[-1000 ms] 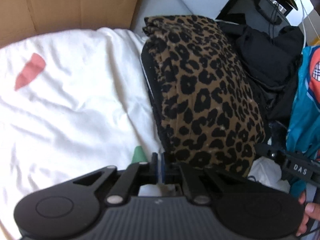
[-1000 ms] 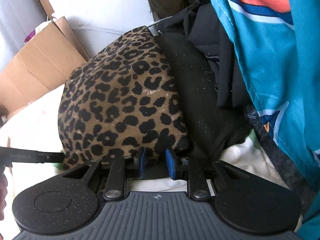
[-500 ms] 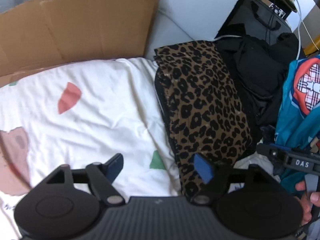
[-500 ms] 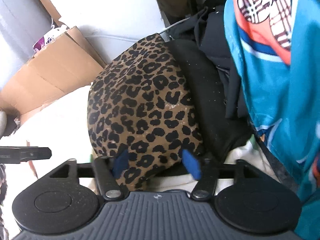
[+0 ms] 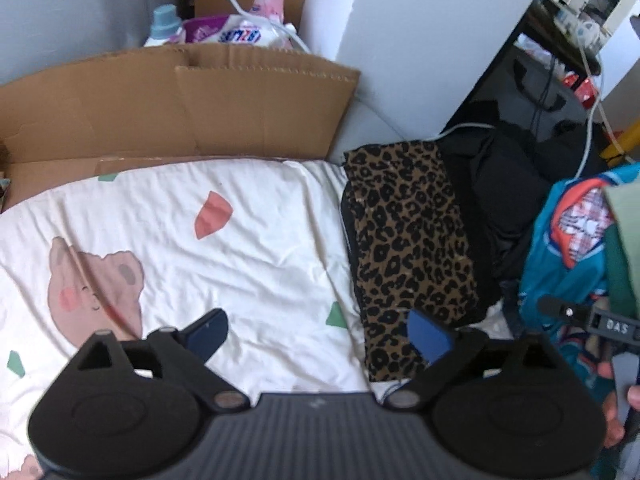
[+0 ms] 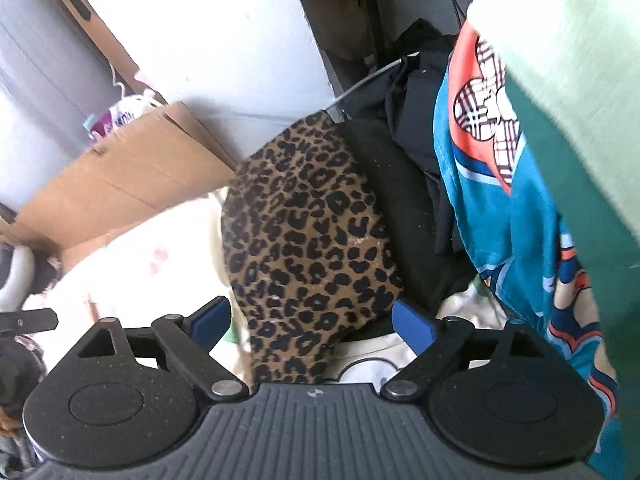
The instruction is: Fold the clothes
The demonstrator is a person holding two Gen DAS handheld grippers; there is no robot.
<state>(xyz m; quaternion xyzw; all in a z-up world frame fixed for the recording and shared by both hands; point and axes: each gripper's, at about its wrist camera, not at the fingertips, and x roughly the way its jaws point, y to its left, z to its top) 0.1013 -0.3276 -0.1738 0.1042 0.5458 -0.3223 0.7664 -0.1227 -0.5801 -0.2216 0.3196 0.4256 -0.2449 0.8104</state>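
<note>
The leopard top (image 5: 412,256) is soft, light and limp: it will sag and unfold if lifted by one corner, so I would take it at two corners of one edge, or slide under the whole bundle. It lies folded into a long neat rectangle, tan with black spots, on the bed (image 5: 240,248) beside a black pile (image 5: 504,184) (a teal shirt (image 6: 520,220) hangs nearby). Left tongs (image 5: 320,334) and right tongs (image 6: 312,318) have just been opening; both now gape wide above it, gripping nothing.
</note>
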